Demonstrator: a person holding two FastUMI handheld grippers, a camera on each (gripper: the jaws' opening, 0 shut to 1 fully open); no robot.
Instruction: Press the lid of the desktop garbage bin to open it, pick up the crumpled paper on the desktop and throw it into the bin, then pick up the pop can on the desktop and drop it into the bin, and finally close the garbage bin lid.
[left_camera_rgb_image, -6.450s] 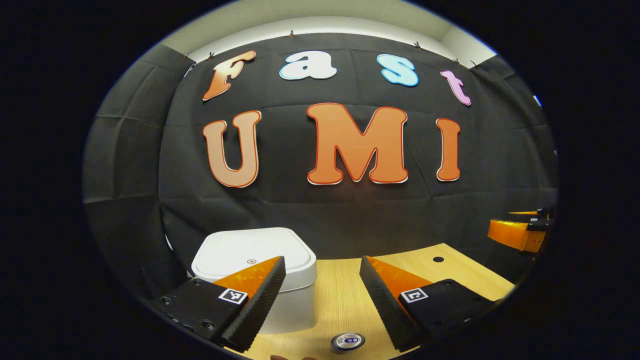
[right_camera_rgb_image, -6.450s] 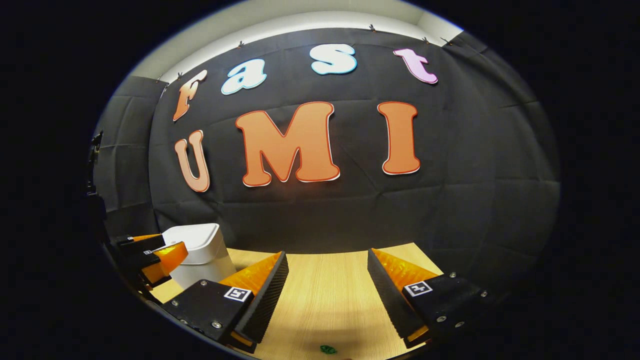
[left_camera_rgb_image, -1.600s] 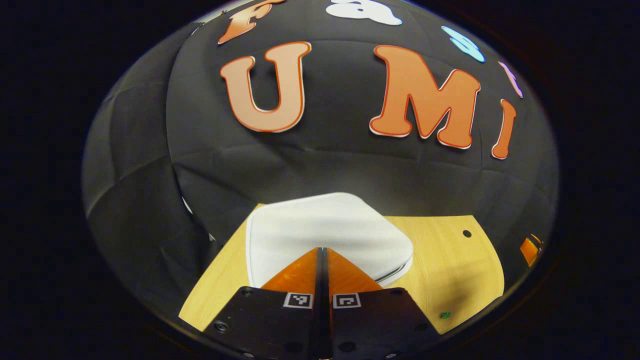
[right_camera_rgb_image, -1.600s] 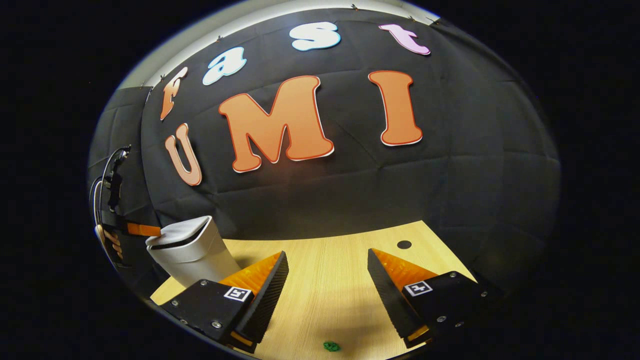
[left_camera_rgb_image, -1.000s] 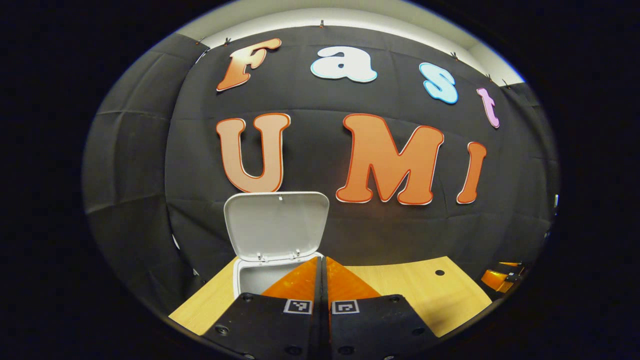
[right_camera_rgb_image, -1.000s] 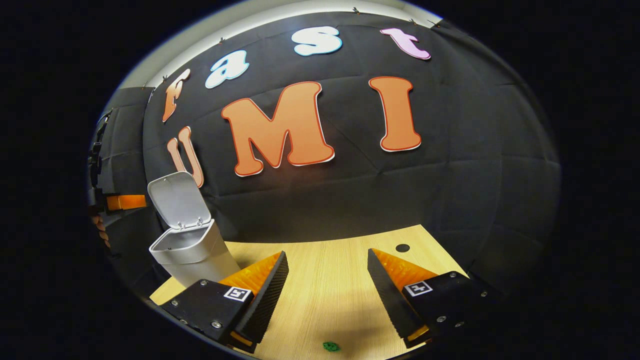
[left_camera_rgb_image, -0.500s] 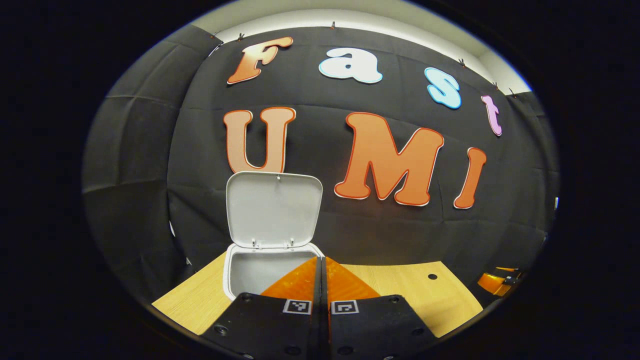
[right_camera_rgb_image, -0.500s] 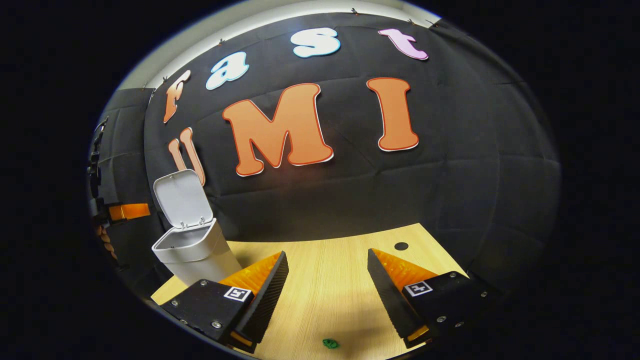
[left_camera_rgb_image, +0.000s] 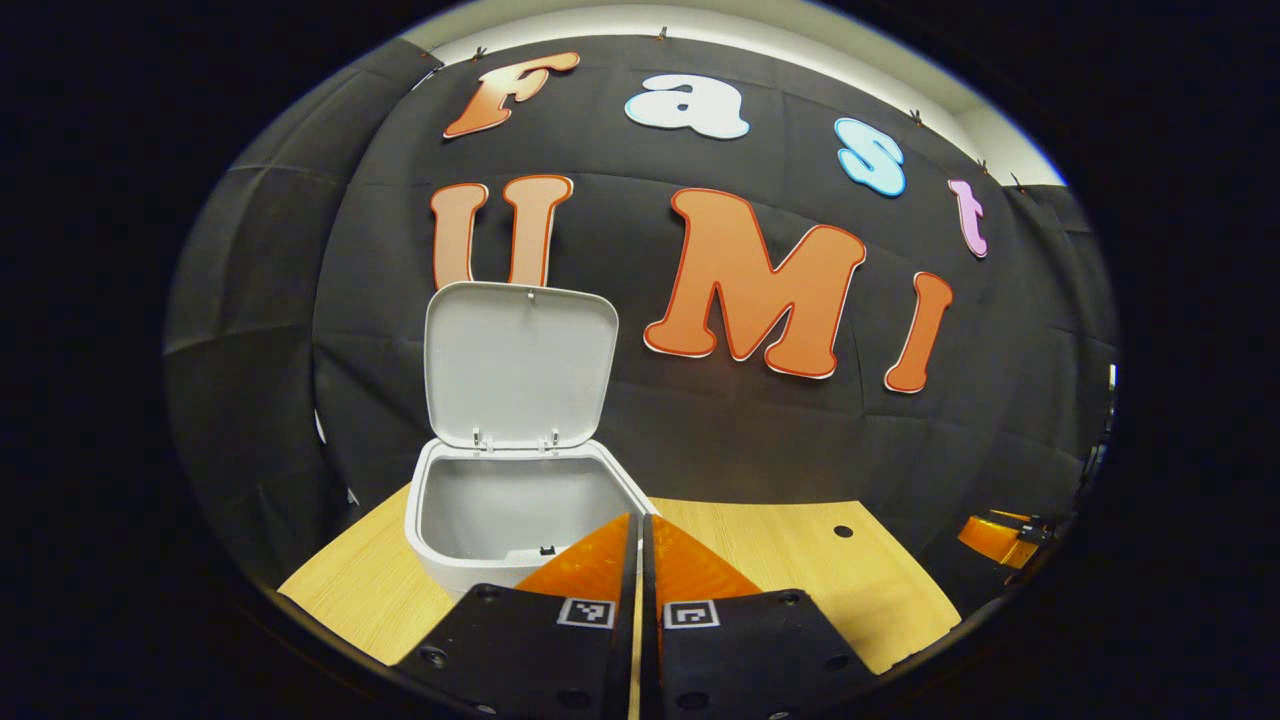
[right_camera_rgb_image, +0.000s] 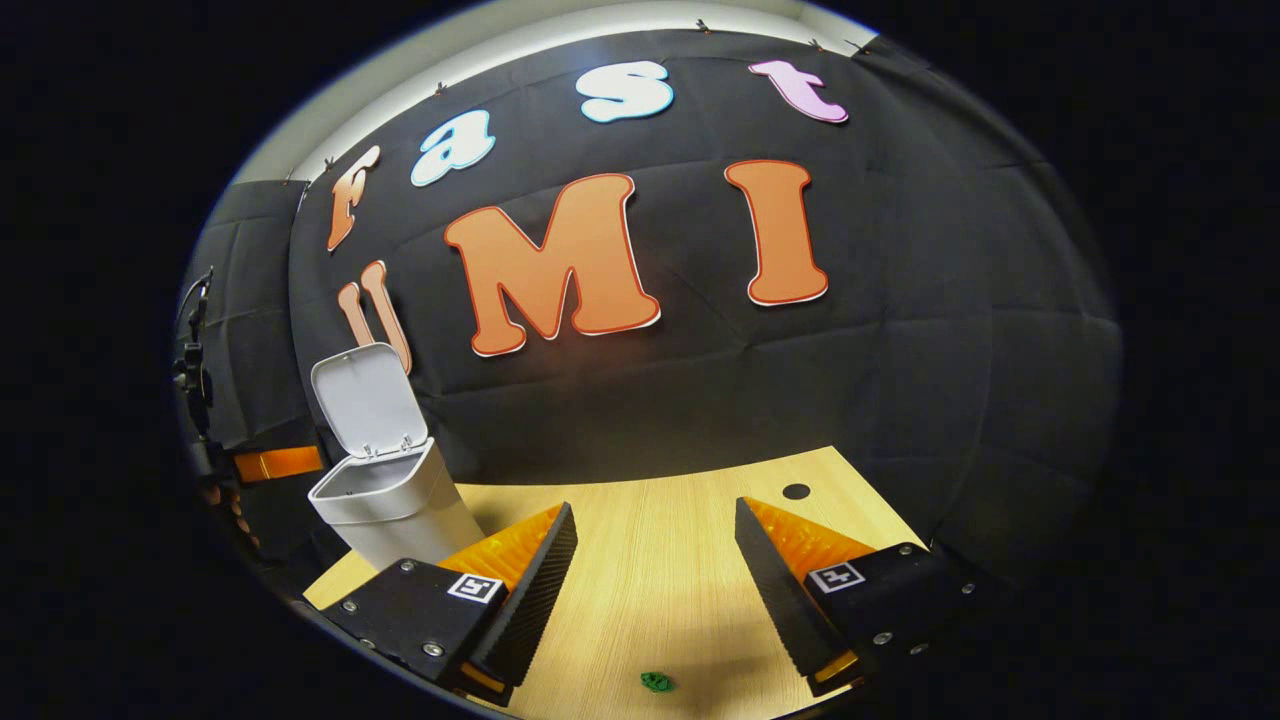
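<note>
While the bin (left_camera_rgb_image: 510, 520) sits on the wooden table (left_camera_rgb_image: 790, 560) with its lid (left_camera_rgb_image: 520, 365) swung up and standing nearly upright at the back edge, hinged there against the black wall cloth, the left gripper (left_camera_rgb_image: 638, 530) is just in front of the bin's front rim, jaws pressed together with nothing between them. Bin inside looks bare as far as the left gripper view reaches. Right gripper view: bin (right_camera_rgb_image: 385, 500) stands at the table's far left corner, lid (right_camera_rgb_image: 368, 400) up; the right gripper (right_camera_rgb_image: 655, 540) is well to the right of the bin, above bare tabletop (right_camera_rgb_image: 650, 600), jaws spread wide, holding nothing. A small green scrap (right_camera_rgb_image: 657, 682) lies on the table near the right gripper's tips, well apart from the bin. A small dark hole (right_camera_rgb_image: 796, 491) in the tabletop sits far right of the bin.
</note>
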